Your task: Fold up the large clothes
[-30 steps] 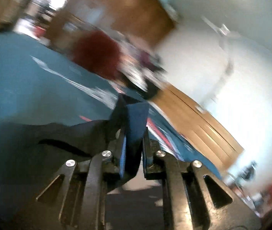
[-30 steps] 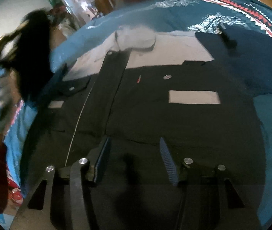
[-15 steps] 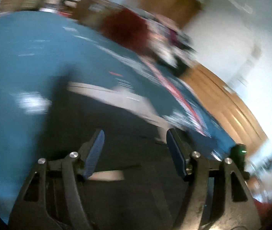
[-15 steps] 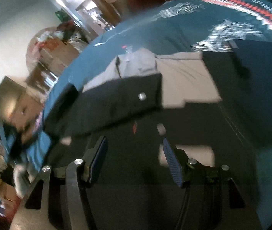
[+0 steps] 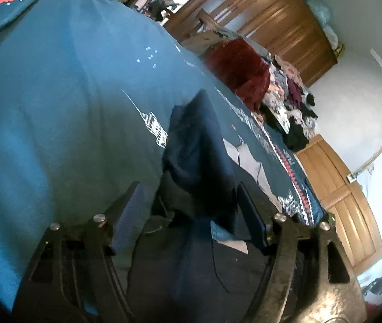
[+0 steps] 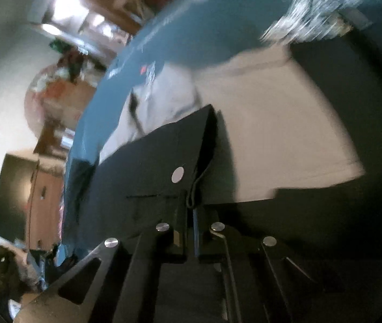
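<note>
The right tongs (image 6: 191, 212) pinch the jacket (image 6: 150, 167) flap beside its snap (image 6: 177, 175); left tongs (image 5: 188, 210) gape over the sleeve (image 5: 199, 148). Best carry the flap across level, keeping edges aligned.

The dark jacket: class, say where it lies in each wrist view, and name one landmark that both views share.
Left wrist view: the dark jacket fills the lower centre, bunched between the open left gripper jaws.
Right wrist view: it covers the lower half; the right gripper is shut on its snap-button edge.
Shared landmark: the teal blanket beneath it.
</note>
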Action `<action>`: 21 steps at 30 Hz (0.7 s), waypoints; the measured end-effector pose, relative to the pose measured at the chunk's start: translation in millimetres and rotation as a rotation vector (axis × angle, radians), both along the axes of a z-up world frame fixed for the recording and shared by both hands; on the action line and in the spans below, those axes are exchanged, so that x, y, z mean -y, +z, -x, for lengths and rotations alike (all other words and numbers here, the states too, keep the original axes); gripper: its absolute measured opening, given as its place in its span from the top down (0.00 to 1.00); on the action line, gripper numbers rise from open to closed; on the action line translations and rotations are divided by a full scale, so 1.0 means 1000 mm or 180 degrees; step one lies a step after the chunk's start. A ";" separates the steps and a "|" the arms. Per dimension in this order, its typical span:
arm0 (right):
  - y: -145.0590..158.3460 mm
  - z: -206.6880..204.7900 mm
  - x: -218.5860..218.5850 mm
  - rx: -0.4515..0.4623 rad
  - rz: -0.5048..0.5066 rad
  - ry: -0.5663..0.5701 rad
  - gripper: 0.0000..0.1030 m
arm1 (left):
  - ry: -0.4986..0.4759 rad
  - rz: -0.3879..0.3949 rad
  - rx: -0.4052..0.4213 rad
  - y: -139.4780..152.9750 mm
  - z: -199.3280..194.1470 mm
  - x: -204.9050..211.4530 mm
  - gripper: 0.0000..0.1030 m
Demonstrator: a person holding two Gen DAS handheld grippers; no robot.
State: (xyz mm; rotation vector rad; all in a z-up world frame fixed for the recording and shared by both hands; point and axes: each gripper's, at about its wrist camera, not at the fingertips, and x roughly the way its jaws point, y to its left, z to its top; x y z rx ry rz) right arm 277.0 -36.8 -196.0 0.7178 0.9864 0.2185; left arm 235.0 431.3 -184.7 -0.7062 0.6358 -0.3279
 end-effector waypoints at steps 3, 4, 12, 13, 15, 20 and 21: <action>0.008 0.022 0.029 0.0058 0.0220 -0.0261 0.97 | 0.0157 -0.0011 0.0019 -0.001 0.007 -0.011 0.28; 0.009 0.023 0.033 0.0064 0.0239 -0.0263 0.97 | 0.0225 -0.0084 -0.0022 0.001 0.005 -0.010 0.27; 0.002 0.029 0.042 0.0040 0.0345 -0.0234 0.97 | -0.0405 -0.1881 -0.0215 0.043 -0.057 0.088 0.21; -0.002 0.029 0.044 0.0003 0.0374 -0.0223 0.97 | -0.0546 -0.2062 -0.0414 0.029 -0.071 0.100 0.19; -0.014 0.027 0.040 -0.0090 0.0503 -0.0163 0.96 | -0.0818 -0.2144 -0.0806 -0.004 -0.096 0.112 0.19; 0.013 0.063 0.070 0.0064 0.0399 -0.0228 0.70 | -0.0793 -0.1965 -0.0524 0.010 -0.076 0.110 0.22; 0.025 0.079 0.087 0.0201 0.0309 -0.0304 0.66 | -0.0753 -0.1867 -0.0415 0.017 -0.065 0.107 0.22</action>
